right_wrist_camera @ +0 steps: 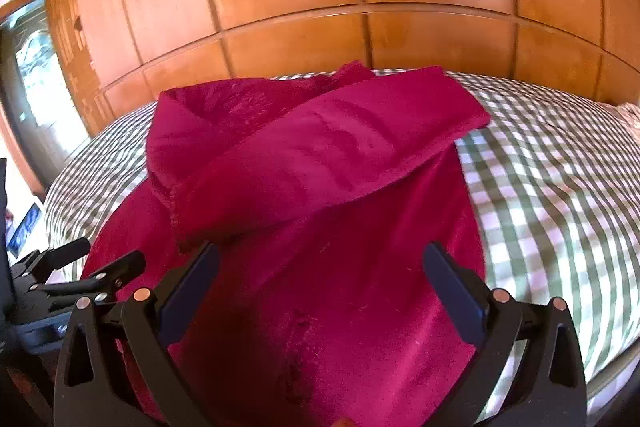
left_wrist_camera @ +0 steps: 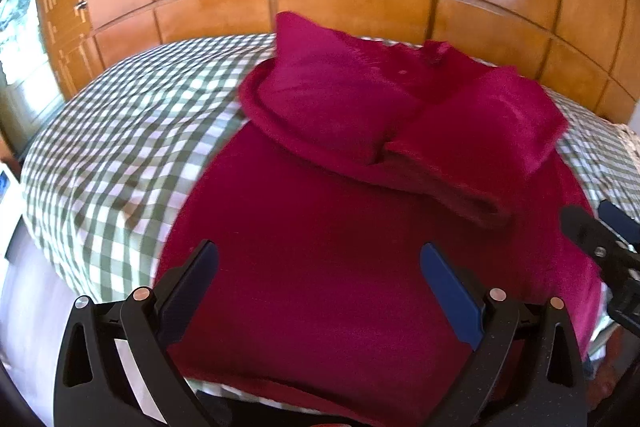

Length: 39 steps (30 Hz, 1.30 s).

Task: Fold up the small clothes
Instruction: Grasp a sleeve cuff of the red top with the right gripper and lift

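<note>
While both grippers' jaws gape empty, the crimson garment (left_wrist_camera: 320,227) lies sleeves-folded, checked bedspread (left_wrist_camera: 120,131) bare either side.

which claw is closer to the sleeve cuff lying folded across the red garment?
Right, as far as I can tell. The cuff lies just ahead of the right claw, by its left finger. The left claw sits further back from it. Both are open.
</note>
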{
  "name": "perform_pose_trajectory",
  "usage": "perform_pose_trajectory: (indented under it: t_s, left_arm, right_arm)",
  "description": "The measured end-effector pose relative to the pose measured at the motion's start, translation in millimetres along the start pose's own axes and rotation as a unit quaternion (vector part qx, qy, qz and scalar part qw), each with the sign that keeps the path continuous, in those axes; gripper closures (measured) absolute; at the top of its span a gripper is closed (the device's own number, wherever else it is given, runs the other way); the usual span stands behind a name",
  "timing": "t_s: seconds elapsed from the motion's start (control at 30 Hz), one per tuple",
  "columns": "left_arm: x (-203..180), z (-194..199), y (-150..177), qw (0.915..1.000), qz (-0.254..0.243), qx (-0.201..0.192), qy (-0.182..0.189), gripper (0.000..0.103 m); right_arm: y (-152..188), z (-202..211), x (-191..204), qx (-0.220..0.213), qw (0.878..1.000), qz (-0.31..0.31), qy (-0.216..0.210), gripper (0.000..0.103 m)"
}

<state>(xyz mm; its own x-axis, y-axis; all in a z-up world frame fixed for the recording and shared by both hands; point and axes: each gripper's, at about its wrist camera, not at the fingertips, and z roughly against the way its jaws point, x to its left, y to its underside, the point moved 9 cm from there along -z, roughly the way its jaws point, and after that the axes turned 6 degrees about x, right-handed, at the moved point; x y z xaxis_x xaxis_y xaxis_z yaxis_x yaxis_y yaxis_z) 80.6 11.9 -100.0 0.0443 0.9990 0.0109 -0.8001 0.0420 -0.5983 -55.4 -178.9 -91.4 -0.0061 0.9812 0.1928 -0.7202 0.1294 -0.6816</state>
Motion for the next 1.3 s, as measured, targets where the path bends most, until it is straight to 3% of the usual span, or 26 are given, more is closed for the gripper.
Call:
perform_pose_trajectory:
  t_s: [0.3, 0.43, 0.5, 0.53, 0.57, 0.63, 0.77, 0.9, 1.13, 1.3]
  left_arm:
    - [43.6, -29.5, 0.7, 0.9984, 0.032, 0.013, -0.046, 0.003]
    - [50.1, -40.8, 4.6, 0.9981, 0.055, 0.021, -0.02, 0.003]
    - [50.7, -41.4, 6.4, 0.998, 0.057, 0.017, -0.021, 0.003]
    - [50.7, -41.9, 7.6, 0.998, 0.057, 0.015, -0.022, 0.003]
    - [50.5, -42.3, 7.9, 0.9979, 0.059, 0.013, -0.022, 0.003]
    - [51.7, -42.9, 9.1, 0.9977, 0.064, 0.011, -0.018, 0.003]
    - [52.3, -44.0, 10.0, 0.9971, 0.076, 0.006, -0.003, 0.003]
    - [51.4, -41.5, 8.4, 0.9976, 0.069, 0.002, -0.005, 0.003]
    - [53.5, -23.1, 2.0, 0.9938, 0.094, -0.048, 0.036, 0.003]
    - [40.2, -7.9, -7.8, 0.9935, 0.064, -0.087, 0.034, 0.003]
  right_arm:
    - [-3.0, -28.3, 47.4, 0.007, 0.993, 0.12, -0.007, 0.002]
    - [-1.2, -43.1, 70.7, -0.006, 0.98, 0.196, 0.022, 0.003]
    - [0.6, -52.5, 75.2, -0.003, 0.975, 0.222, 0.027, 0.021]
    - [0.5, -55.4, 73.8, 0.004, 0.975, 0.222, 0.022, 0.042]
    - [-1.7, -56.7, 70.9, 0.007, 0.976, 0.216, 0.019, 0.052]
    - [-11.3, -48.4, 62.0, -0.003, 0.984, 0.177, -0.023, 0.069]
    - [-43.1, -24.6, 21.5, -0.031, 0.993, 0.069, -0.086, 0.084]
    - [-68.2, -7.7, -41.9, -0.063, 0.996, -0.018, -0.068, 0.093]
    - [-85.6, -4.4, -182.2, -0.074, 0.988, -0.13, 0.027, 0.094]
    - [-93.6, -6.6, -270.1, -0.078, 0.976, -0.17, 0.113, 0.094]
